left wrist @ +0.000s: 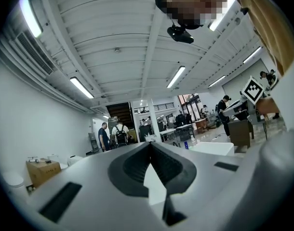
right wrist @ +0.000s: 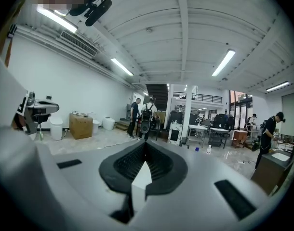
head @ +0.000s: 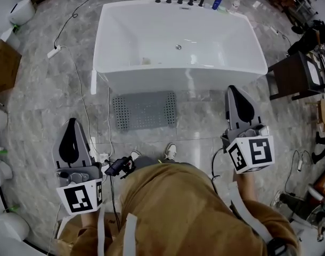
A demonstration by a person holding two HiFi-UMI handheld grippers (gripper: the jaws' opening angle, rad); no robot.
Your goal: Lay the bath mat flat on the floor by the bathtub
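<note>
The grey bath mat lies flat on the floor at frame centre, just below the bathtub, which is how the task wants it, so I judge no further placing is called for. The left gripper at lower left and the right gripper at mid right hang clear of the mat. Both point up-frame, jaws pressed together on nothing.

The right gripper holds its jaws pressed together, the ribbed black pads meeting at a point with nothing between them. Straight beyond the tips stand two people, one wearing a backpack. Off to the jaws' left a cardboard box sits near a white bin. Far to their right a person in black stands at a counter.
</note>
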